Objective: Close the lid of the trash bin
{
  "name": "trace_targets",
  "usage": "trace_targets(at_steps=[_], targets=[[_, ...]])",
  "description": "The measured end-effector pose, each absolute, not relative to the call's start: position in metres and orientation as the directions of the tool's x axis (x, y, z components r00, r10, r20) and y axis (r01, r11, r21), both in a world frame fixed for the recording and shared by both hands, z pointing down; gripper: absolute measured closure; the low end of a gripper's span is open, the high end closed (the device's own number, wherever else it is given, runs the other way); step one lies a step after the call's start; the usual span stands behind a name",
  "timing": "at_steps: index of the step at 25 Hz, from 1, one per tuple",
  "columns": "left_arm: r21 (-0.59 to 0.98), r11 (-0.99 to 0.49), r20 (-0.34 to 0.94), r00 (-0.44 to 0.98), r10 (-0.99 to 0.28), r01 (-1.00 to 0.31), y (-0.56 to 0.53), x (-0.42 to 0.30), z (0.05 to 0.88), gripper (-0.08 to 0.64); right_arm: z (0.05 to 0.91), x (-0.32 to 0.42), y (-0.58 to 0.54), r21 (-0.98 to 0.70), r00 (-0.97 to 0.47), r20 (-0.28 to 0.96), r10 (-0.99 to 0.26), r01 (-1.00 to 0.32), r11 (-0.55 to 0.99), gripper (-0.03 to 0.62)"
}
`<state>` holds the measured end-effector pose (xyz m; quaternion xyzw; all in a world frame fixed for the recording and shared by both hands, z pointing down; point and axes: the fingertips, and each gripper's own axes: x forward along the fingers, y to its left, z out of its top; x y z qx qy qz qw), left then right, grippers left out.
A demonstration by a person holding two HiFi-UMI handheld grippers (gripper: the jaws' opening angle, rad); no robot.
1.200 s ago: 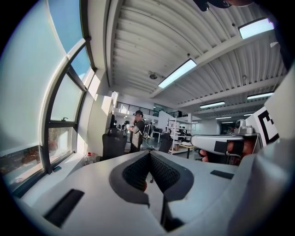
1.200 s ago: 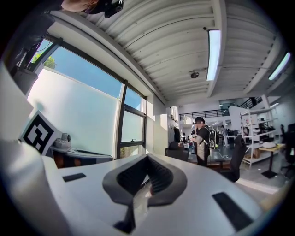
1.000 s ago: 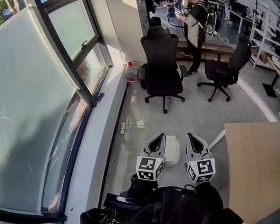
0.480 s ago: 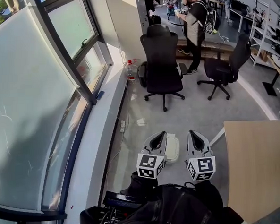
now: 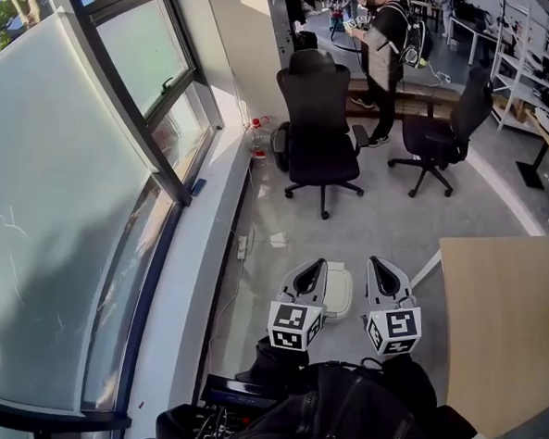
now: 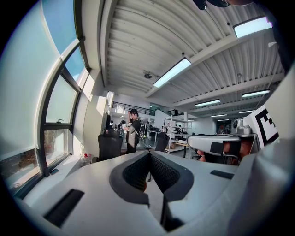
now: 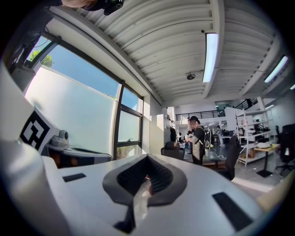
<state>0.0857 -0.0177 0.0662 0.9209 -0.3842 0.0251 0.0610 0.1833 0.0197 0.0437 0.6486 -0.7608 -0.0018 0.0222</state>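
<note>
Left gripper view showed the left gripper [image 6: 148, 156] with its jaws pressed together and nothing between them. The right gripper [image 7: 147, 160] was likewise closed and empty. Both pointed level, side by side. In the head view the white trash bin [image 5: 340, 298] sat on the floor between them, partly hidden by the left one. A wooden table [image 5: 508, 329] stood at the right, and a black office chair [image 5: 317, 119] stood farther off.

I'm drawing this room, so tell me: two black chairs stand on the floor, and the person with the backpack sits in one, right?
No. The person with the backpack stands behind the two black chairs, not sitting in one; both chairs are empty. The head view shows it.
</note>
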Motion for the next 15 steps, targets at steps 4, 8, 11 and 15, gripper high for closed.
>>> trace_targets(at_steps=[4, 8, 11, 15], targets=[[0.096, -0.702, 0.097, 0.708, -0.699, -0.706, -0.016, 0.089, 0.067, 0.558, 0.045, 0.184, 0.021, 0.032, -0.166, 0.038, -0.985, -0.985, 0.168, 0.588], [0.103, -0.703, 0.105, 0.711, -0.695, -0.703, -0.014, 0.09, 0.069, 0.558, 0.046, 0.182, 0.023, 0.034, -0.171, 0.047, -0.984, -0.984, 0.173, 0.588], [0.106, -0.705, 0.109, 0.713, -0.693, -0.701, -0.014, 0.09, 0.071, 0.558, 0.049, 0.182, 0.024, 0.033, -0.172, 0.056, -0.983, -0.984, 0.174, 0.588], [0.111, -0.708, 0.118, 0.716, -0.688, -0.698, -0.012, 0.092, 0.077, 0.558, 0.056, 0.182, 0.025, 0.029, -0.174, 0.068, -0.982, -0.984, 0.176, 0.588]])
